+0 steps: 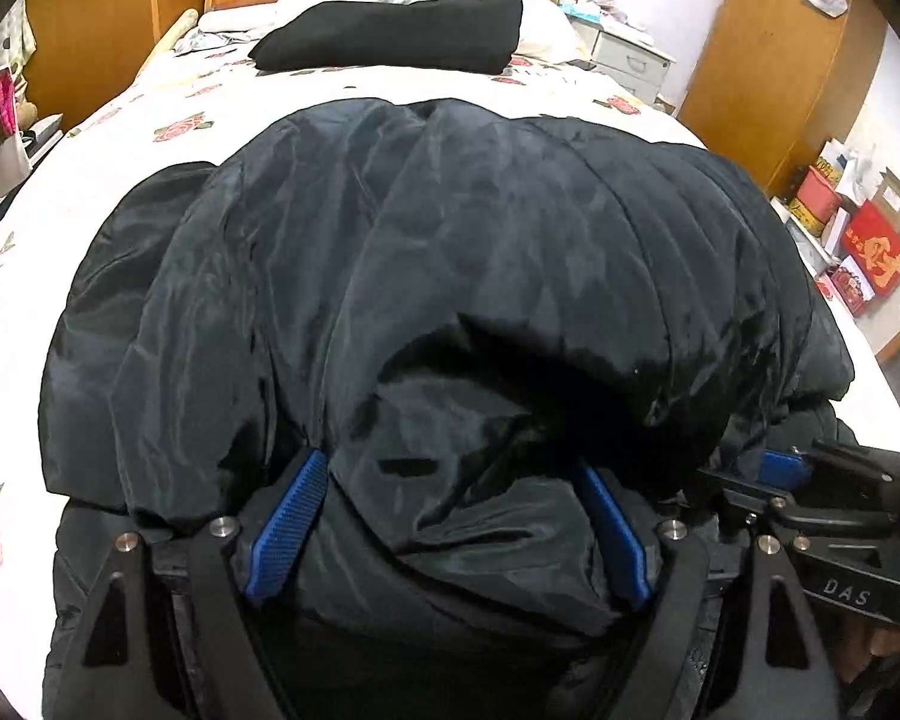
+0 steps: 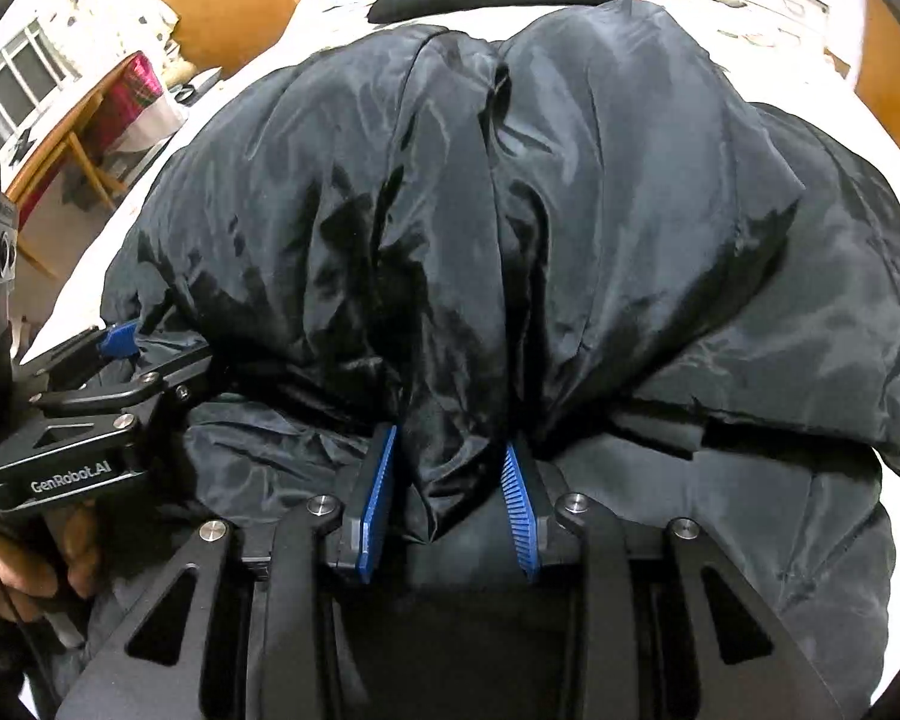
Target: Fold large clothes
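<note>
A large black puffy jacket (image 1: pixel 450 252) lies bunched on the bed, folded over towards me. My left gripper (image 1: pixel 450 462) stands wide, with a thick roll of the jacket filling the space between its blue pads (image 1: pixel 288 516) and gathering against them. My right gripper (image 2: pixel 450 438) has a narrower bunch of the jacket (image 2: pixel 570 210) pinched between its blue pads (image 2: pixel 378 504). The two grippers sit side by side at the jacket's near edge: the right gripper (image 1: pixel 780 468) shows at the right of the left wrist view, the left gripper (image 2: pixel 120 339) at the left of the right wrist view.
The bed has a white sheet with red roses (image 1: pixel 30 300). A folded black garment (image 1: pixel 390 36) lies further up the bed in front of a pillow. A nightstand (image 1: pixel 630 60) and stacked boxes (image 1: pixel 858 240) stand to the right, a wooden chair (image 2: pixel 72 138) to the left. A hand (image 2: pixel 30 576) holds the left gripper's handle.
</note>
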Available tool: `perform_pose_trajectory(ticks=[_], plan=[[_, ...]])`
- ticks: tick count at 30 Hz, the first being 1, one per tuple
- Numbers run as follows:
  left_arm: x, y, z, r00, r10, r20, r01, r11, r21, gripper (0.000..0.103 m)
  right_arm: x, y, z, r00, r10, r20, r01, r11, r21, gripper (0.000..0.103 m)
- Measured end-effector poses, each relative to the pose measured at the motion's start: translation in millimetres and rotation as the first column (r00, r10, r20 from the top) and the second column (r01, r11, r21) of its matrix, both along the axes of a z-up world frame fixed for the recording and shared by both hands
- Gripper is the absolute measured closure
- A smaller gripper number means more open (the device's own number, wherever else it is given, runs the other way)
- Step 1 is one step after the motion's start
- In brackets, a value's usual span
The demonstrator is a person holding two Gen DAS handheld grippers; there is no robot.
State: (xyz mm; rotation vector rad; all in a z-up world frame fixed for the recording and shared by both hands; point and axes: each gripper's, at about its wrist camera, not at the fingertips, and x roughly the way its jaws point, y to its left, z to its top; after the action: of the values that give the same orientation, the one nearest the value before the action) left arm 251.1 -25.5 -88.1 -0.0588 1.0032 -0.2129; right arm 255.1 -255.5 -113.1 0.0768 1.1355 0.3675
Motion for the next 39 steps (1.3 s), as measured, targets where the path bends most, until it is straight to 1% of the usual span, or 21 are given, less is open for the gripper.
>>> perform_pose_trajectory(ticks=[3,5,8,11,13,14,15,17,19,20,21,24,26,27,30,31,32,33,35,37,39], plan=[[-24.5,8.9,19.2,1.0,-0.02,0.005,0.02,0.998,-0.055,0.019,-14.6,-15.1,20.5,0.999,-0.031,-0.008,0.032,0.998,0.052,0.067],[-49.0,18.8,34.8,0.999,-0.034,0.04,0.037,0.997,-0.071,0.019,-32.2,-28.3,44.1,0.998,-0.042,0.045,0.039,0.997,0.072,0.067],[-74.1,35.9,59.3,0.995,-0.02,0.099,0.03,0.995,-0.094,0.019,-50.4,-46.2,79.7,0.988,-0.059,0.144,0.045,0.994,0.099,0.067],[-66.7,39.8,92.6,0.981,0.004,0.192,0.02,0.992,-0.125,0.019,-36.5,-54.1,97.1,0.975,-0.075,0.209,0.053,0.993,0.105,0.067],[-46.2,33.6,105.6,0.963,0.01,0.268,0.022,0.993,-0.115,0.019,-12.8,-54.7,94.8,0.971,-0.084,0.222,0.061,0.993,0.105,0.067],[-32.8,29.2,103.9,0.959,0.009,0.285,0.02,0.995,-0.098,0.019,-0.9,-55.5,87.6,0.971,-0.093,0.219,0.073,0.992,0.098,0.067],[-15.8,28.2,95.6,0.962,0.013,0.274,0.01,0.996,-0.084,0.019,11.4,-55.4,76.7,0.973,-0.102,0.207,0.088,0.993,0.075,0.067],[14.0,26.5,60.0,0.983,0.045,0.178,-0.036,0.998,-0.056,0.02,34.3,-58.7,41.9,0.982,-0.123,0.143,0.124,0.992,-0.004,0.069],[29.0,30.7,18.7,0.994,0.066,0.088,-0.063,0.998,-0.031,0.02,45.6,-58.8,16.5,0.985,-0.128,0.117,0.128,0.992,0.0,0.07],[28.9,31.4,2.2,0.994,0.054,0.09,-0.053,0.998,-0.017,0.019,45.0,-61.4,11.6,0.984,-0.125,0.126,0.125,0.992,0.008,0.07],[27.8,30.3,-4.1,0.993,0.045,0.113,-0.044,0.999,-0.013,0.019,42.8,-61.7,9.9,0.983,-0.118,0.138,0.12,0.993,-0.003,0.07],[22.7,31.1,-0.4,0.993,0.054,0.103,-0.053,0.998,-0.018,0.021,40.4,-51.0,12.3,0.983,-0.088,0.16,0.098,0.993,-0.061,0.07],[16.6,32.6,14.3,0.994,0.07,0.078,-0.07,0.998,-0.012,0.028,40.3,-49.1,25.2,0.985,-0.101,0.143,0.11,0.992,-0.055,0.07],[10.6,33.7,22.6,0.994,0.075,0.084,-0.073,0.997,-0.031,0.029,33.7,-48.5,37.4,0.983,-0.11,0.148,0.117,0.992,-0.037,0.07],[-18.2,39.5,57.2,0.984,0.062,0.169,-0.042,0.991,-0.125,0.029,12.3,-36.4,72.6,0.973,-0.096,0.21,0.083,0.994,0.067,0.068],[-32.4,38.9,64.1,0.979,0.048,0.196,-0.019,0.989,-0.147,0.028,1.3,-29.0,79.9,0.972,-0.074,0.225,0.057,0.995,0.082,0.068],[-39.6,38.7,63.3,0.979,0.034,0.202,-0.002,0.987,-0.159,0.028,-7.1,-20.9,81.7,0.973,-0.042,0.228,0.024,0.996,0.084,0.068],[-42.9,36.1,58.3,0.982,0.018,0.187,0.013,0.986,-0.163,0.028,-8.2,-12.1,78.2,0.977,-0.014,0.213,-0.003,0.997,0.081,0.068],[-35.5,29.2,36.8,0.992,0.013,0.125,0.005,0.99,-0.138,0.028,-6.9,5.1,54.9,0.988,0.025,0.15,-0.032,0.999,0.044,0.068],[-16.6,30.1,12.5,0.998,0.033,0.057,-0.025,0.992,-0.124,0.028,3.8,7.3,26.6,0.996,0.017,0.082,-0.018,1.0,0.015,0.068],[-5.7,32.2,-0.5,0.998,0.047,0.033,-0.042,0.991,-0.13,0.028,11.7,1.7,6.3,0.999,-0.008,0.049,0.007,0.999,0.035,0.07]])
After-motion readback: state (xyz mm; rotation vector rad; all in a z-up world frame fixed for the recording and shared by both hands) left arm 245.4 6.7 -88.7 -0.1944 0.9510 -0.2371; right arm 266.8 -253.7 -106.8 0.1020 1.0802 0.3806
